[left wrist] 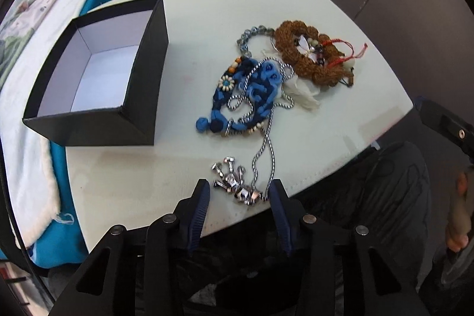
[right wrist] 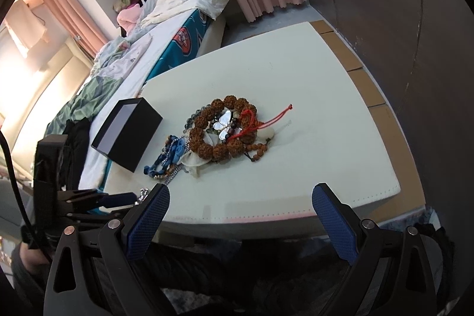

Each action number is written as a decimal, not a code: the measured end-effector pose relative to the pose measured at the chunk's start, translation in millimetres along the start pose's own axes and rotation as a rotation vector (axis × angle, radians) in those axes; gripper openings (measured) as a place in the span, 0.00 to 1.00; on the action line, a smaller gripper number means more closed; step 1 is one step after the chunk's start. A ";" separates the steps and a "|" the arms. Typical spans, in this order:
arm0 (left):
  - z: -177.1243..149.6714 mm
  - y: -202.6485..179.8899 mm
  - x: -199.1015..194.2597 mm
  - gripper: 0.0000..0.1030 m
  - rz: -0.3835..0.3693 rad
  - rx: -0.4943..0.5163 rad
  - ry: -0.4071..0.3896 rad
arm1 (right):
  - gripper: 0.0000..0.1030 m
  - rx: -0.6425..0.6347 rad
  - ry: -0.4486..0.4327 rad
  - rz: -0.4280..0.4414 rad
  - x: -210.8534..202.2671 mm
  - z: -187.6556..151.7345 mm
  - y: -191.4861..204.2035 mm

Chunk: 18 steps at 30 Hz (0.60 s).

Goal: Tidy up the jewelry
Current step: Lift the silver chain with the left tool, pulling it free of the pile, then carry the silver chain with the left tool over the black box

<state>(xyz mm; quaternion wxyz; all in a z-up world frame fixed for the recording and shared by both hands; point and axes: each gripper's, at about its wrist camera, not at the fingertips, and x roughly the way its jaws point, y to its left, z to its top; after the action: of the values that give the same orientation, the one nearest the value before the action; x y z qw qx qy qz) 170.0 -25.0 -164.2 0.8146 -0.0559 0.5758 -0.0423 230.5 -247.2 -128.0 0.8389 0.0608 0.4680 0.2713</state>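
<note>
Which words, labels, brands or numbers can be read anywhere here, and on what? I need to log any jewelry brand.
No text can be read in either view.
Open black cardboard box with white lining: no label or print shows.
Silver crystal pendant on a silver chain, between the open left gripper fingers: no engraving can be made out.
Teal bedsheet's orange-and-white emblem: too blurred to read.

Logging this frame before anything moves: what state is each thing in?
Black cardboard box: lidless, empty.
Silver crystal pendant on chain: lying on table, between left claw's fingers.
Left claw: open.
Right claw: open, holding nothing.
Brown seed-bead bracelet: in heap on table.
</note>
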 end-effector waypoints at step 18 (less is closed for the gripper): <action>4.2 16.8 -30.1 0.14 0.021 -0.023 -0.085 | 0.95 -0.023 0.014 0.015 3.5 4.8 16.8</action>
<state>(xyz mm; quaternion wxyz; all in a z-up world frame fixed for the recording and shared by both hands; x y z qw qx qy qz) 164.0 -4.2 -137.0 0.8380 -0.0607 0.5418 -0.0247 229.2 -230.4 -122.0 0.8342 0.0530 0.4701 0.2835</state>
